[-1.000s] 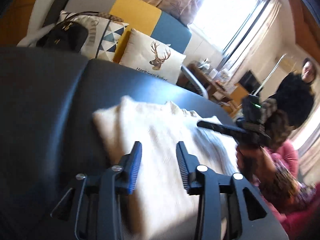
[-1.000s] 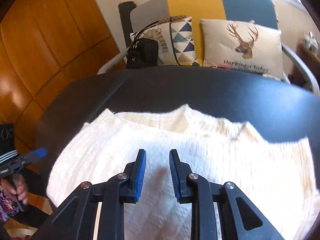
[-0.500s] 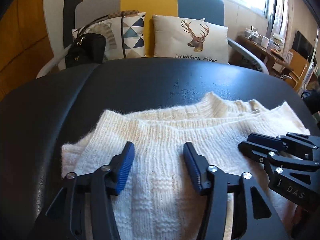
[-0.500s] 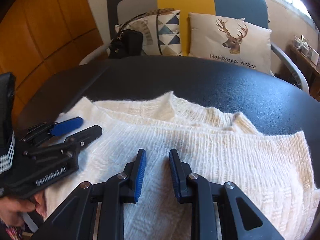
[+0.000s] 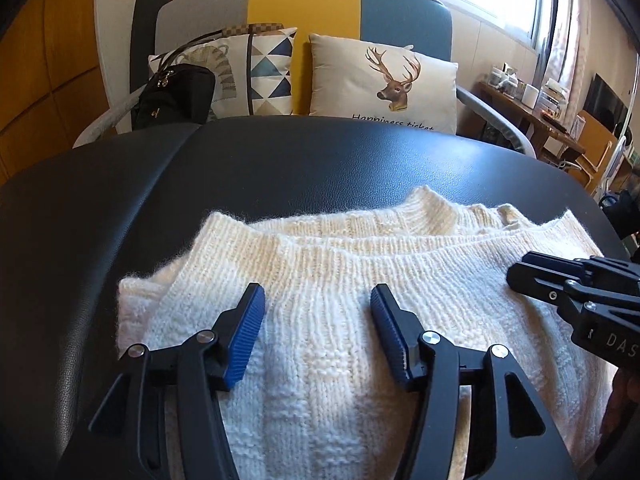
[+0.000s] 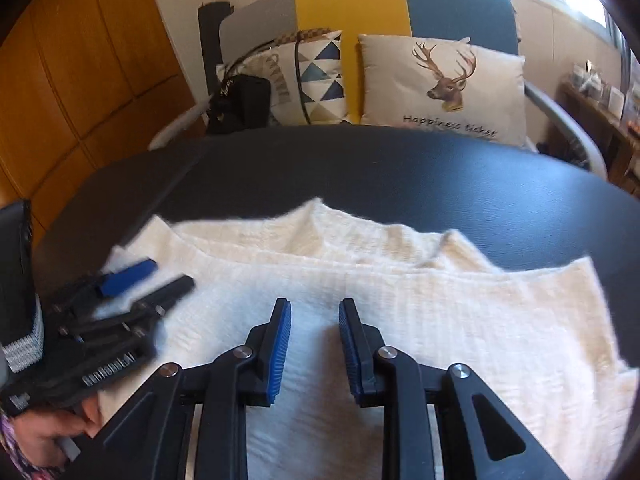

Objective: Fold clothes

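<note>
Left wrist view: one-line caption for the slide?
Left tool, jaws just opened wide, poised over a cream knit sweater lying on the black table; right tool alongside.

The sweater point(image 5: 340, 288) was cream-white and thickly knitted, with vertical ribs and some blocks of textured pattern lower down. It lay flat on the black padded surface point(image 5: 280, 168), folded into layers: one ribbed edge ran across the top layer, and a second ribbed band showed behind it. On the far edge a small peak of knit stood up a little.
</note>
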Demonstrator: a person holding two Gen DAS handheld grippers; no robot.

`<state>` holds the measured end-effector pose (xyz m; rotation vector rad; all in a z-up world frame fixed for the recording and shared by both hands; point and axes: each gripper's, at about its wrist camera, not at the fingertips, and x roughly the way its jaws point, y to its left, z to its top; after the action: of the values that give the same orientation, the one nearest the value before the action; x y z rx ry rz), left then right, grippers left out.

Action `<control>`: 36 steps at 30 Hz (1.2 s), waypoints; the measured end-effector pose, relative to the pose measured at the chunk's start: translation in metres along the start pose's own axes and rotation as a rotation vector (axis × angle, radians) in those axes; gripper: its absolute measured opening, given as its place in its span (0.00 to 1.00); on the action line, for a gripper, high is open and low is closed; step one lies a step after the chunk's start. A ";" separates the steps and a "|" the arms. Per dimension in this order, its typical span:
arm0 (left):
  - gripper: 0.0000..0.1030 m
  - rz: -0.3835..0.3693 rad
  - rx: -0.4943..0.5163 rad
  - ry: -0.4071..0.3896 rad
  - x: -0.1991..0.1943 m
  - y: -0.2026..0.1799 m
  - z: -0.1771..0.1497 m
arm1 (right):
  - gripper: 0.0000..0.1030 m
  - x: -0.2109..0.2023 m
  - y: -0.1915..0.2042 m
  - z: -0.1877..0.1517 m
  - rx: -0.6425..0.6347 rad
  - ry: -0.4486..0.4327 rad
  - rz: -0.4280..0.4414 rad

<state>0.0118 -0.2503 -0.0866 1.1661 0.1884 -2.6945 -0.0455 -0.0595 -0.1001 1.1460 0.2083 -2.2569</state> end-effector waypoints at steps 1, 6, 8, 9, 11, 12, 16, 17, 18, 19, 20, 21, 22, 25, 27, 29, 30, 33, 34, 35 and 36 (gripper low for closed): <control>0.57 0.003 0.002 0.000 0.000 0.000 0.000 | 0.23 -0.001 -0.001 -0.001 -0.009 -0.002 -0.022; 0.57 0.006 0.004 -0.001 0.000 -0.001 0.000 | 0.23 -0.010 -0.009 -0.004 0.011 -0.022 -0.113; 0.57 0.009 0.006 -0.002 0.000 -0.002 0.000 | 0.23 -0.010 -0.015 -0.003 0.024 -0.019 -0.143; 0.57 0.010 0.007 -0.002 0.000 -0.003 0.000 | 0.23 -0.008 -0.019 -0.003 0.033 -0.013 -0.152; 0.57 0.014 0.010 -0.002 0.000 -0.004 0.000 | 0.23 -0.003 -0.027 -0.004 0.058 0.005 -0.157; 0.57 0.015 0.010 -0.002 0.000 -0.004 0.000 | 0.23 0.000 -0.030 -0.005 0.066 0.010 -0.157; 0.57 0.016 0.011 -0.003 0.000 -0.004 -0.001 | 0.24 0.012 -0.034 -0.006 0.062 0.005 -0.171; 0.57 0.016 0.011 -0.003 0.000 -0.004 -0.001 | 0.24 0.013 -0.033 -0.006 0.057 0.004 -0.176; 0.57 0.018 0.013 -0.003 0.000 -0.005 0.000 | 0.24 0.013 -0.033 -0.006 0.051 0.003 -0.180; 0.57 0.019 0.014 -0.003 0.000 -0.005 0.000 | 0.24 0.014 -0.032 -0.006 0.046 0.002 -0.184; 0.57 0.021 0.015 -0.003 0.000 -0.005 0.000 | 0.24 0.013 -0.032 -0.006 0.046 0.001 -0.183; 0.57 0.022 0.016 -0.003 0.000 -0.005 0.000 | 0.25 0.013 -0.033 -0.006 0.047 -0.001 -0.180; 0.57 0.021 0.016 -0.003 0.000 -0.005 0.000 | 0.25 0.011 -0.034 -0.006 0.053 -0.003 -0.165; 0.57 0.017 0.012 -0.002 0.000 -0.005 0.000 | 0.25 -0.004 -0.050 -0.002 0.116 -0.044 -0.052; 0.57 0.017 0.012 -0.002 0.001 -0.005 0.000 | 0.25 -0.026 -0.067 0.000 0.157 -0.110 -0.049; 0.57 0.019 0.013 -0.002 0.001 -0.005 0.000 | 0.25 -0.044 -0.086 -0.002 0.191 -0.134 -0.100; 0.57 0.021 0.014 -0.002 0.002 -0.005 0.000 | 0.25 -0.048 -0.095 -0.003 0.207 -0.130 -0.106; 0.58 0.023 0.016 -0.001 0.002 -0.006 0.000 | 0.25 -0.046 -0.112 -0.010 0.198 -0.087 -0.099; 0.58 0.023 0.016 -0.001 0.002 -0.006 0.000 | 0.25 -0.041 -0.114 -0.012 0.177 -0.065 -0.107; 0.58 0.021 0.014 -0.001 0.002 -0.006 0.000 | 0.25 -0.035 -0.116 -0.013 0.158 -0.044 -0.113; 0.58 0.018 0.013 0.000 0.002 -0.005 0.000 | 0.25 -0.029 -0.120 -0.014 0.144 -0.027 -0.124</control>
<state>0.0088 -0.2456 -0.0878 1.1654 0.1598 -2.6837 -0.0910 0.0557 -0.1006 1.2048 0.1103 -2.4286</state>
